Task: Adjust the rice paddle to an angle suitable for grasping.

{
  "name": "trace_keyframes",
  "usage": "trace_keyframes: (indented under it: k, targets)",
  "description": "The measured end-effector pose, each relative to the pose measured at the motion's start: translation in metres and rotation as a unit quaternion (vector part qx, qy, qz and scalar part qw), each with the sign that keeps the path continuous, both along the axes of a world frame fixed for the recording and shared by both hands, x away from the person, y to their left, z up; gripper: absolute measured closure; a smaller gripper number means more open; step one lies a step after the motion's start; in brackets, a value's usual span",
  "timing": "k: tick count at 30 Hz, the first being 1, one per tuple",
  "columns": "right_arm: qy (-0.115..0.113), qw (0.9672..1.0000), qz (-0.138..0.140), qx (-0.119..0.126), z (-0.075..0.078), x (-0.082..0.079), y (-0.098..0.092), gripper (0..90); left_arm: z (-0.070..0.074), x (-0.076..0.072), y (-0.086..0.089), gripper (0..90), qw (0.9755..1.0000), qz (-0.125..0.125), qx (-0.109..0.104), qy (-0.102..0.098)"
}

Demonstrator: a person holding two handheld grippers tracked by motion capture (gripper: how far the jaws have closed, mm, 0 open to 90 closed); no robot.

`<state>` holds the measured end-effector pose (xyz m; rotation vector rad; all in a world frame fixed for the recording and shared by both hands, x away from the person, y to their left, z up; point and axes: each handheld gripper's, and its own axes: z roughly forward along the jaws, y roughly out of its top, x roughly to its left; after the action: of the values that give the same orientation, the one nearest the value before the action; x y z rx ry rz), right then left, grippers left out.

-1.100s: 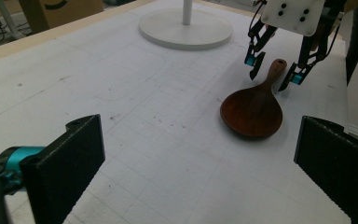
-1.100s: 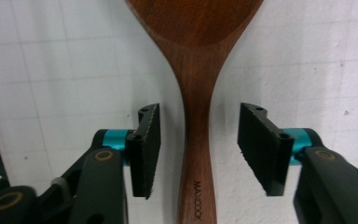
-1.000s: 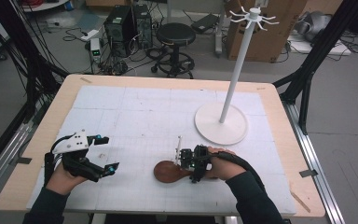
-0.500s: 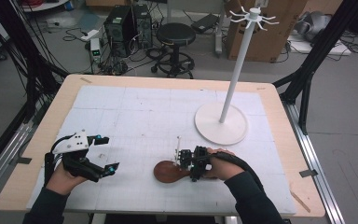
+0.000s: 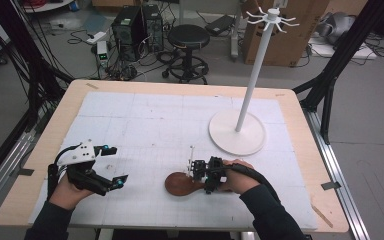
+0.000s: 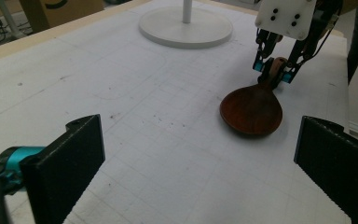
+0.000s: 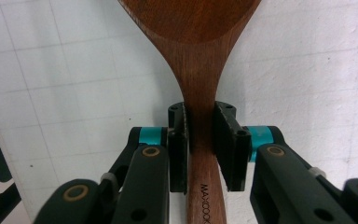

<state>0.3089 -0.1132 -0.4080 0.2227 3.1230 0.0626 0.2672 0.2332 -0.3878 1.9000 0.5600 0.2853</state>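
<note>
Right gripper view: right gripper fingers just closing, clamp dark-brown wooden spoon handle.

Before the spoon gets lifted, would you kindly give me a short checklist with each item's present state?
1. Right gripper jaws have just been closing, with the wooden spoon handle between them: ok.
2. Pads firmly pressing the handle on both sides: cannot tell; they sit right against it.
3. Grip placed on the neck, just behind the bowl: ok.
4. Spoon bowl lying flat on the white mat: ok.
5. Left gripper open, holding nothing, apart from the spoon: ok.
6. White stand apart from the spoon: ok.
</note>
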Motion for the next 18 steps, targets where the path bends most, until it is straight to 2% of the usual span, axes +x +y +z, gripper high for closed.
trace_keyframes:
  k: [5,12,14,18]
  targets:
    - [0.001,1.0000,-0.008,0.005,0.0002,-0.0014,-0.0011,78.4,0.0001,0.0003,0.0003,2.4,1.0000,0.001,0.000,-0.001]
    - [-0.003,0.9999,-0.005,0.011,0.0012,-0.0017,-0.0037,78.8,0.0003,0.0007,0.0009,2.4,1.0000,0.001,-0.001,-0.001]
    - [-0.004,0.9996,-0.006,0.026,0.0026,-0.0006,-0.0059,78.8,0.0002,0.0009,0.0011,2.4,1.0000,0.001,-0.001,-0.001]
    - [-0.008,0.9991,-0.007,0.042,0.0086,0.0002,-0.0064,78.8,-0.0001,0.0013,0.0008,2.4,1.0000,0.002,0.001,0.000]
